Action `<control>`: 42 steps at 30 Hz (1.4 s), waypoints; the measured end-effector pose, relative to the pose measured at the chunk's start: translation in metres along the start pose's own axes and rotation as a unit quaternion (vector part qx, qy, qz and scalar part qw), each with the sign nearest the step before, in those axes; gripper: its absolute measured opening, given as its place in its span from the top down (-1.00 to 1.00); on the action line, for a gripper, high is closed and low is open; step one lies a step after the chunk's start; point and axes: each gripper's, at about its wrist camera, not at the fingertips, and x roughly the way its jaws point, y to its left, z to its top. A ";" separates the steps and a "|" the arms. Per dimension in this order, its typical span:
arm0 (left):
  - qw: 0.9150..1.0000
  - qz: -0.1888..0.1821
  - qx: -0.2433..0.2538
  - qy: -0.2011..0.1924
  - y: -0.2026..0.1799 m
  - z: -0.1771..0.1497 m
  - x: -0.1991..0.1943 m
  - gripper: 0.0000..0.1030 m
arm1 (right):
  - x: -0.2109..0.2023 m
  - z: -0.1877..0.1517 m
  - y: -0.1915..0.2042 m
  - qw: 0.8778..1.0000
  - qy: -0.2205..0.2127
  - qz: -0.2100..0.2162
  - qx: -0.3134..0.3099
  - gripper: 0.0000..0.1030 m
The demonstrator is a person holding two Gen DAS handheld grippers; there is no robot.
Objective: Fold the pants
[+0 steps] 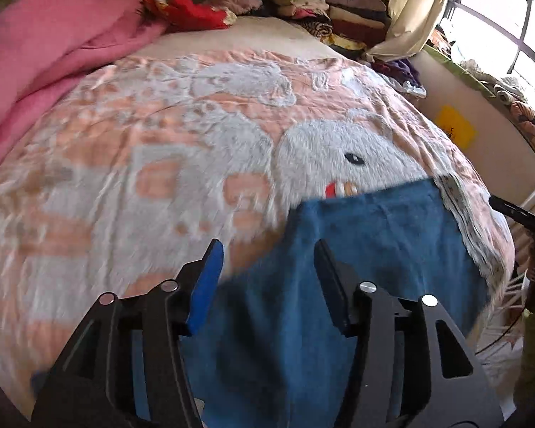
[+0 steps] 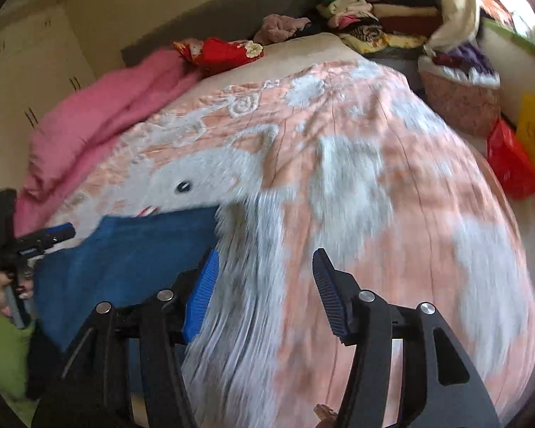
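Observation:
The blue pants (image 1: 374,242) lie flat on a peach and white fleece blanket (image 1: 142,178) that covers the bed, with their far edge straight across. My left gripper (image 1: 267,249) hovers open over their left part, with nothing between its pads. In the right wrist view the pants (image 2: 125,260) lie at the lower left. My right gripper (image 2: 265,255) stands open over the blanket (image 2: 374,214) just right of them, empty. A hand (image 2: 7,292) holds the left gripper at the left edge of that view. Both views are motion-blurred.
A pink quilt (image 1: 46,64) is bunched along the bed's left side, with a red cushion (image 1: 192,10) at the head. Stacks of folded clothes (image 1: 339,7) fill the far corner by a curtain (image 1: 413,10) and window. A red bag (image 2: 510,164) lies beside the bed on the right.

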 end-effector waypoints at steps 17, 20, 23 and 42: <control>0.995 0.055 -0.038 0.073 0.034 -0.093 -0.023 -0.35 | 0.002 -0.077 0.007 0.994 0.084 0.050 0.051 0.58; 0.995 0.055 -0.054 0.064 0.042 -0.094 -0.029 -0.35 | -0.014 -0.075 0.016 0.997 0.070 0.032 0.027 0.63; 0.994 0.047 -0.076 0.056 0.052 -0.093 -0.034 -0.35 | -0.016 -0.078 0.020 0.997 0.079 -0.006 0.007 0.65; 0.996 0.082 -0.035 -0.013 0.021 -0.077 -0.077 -0.64 | -0.036 -0.060 0.087 0.990 -0.019 -0.087 -0.111 -0.51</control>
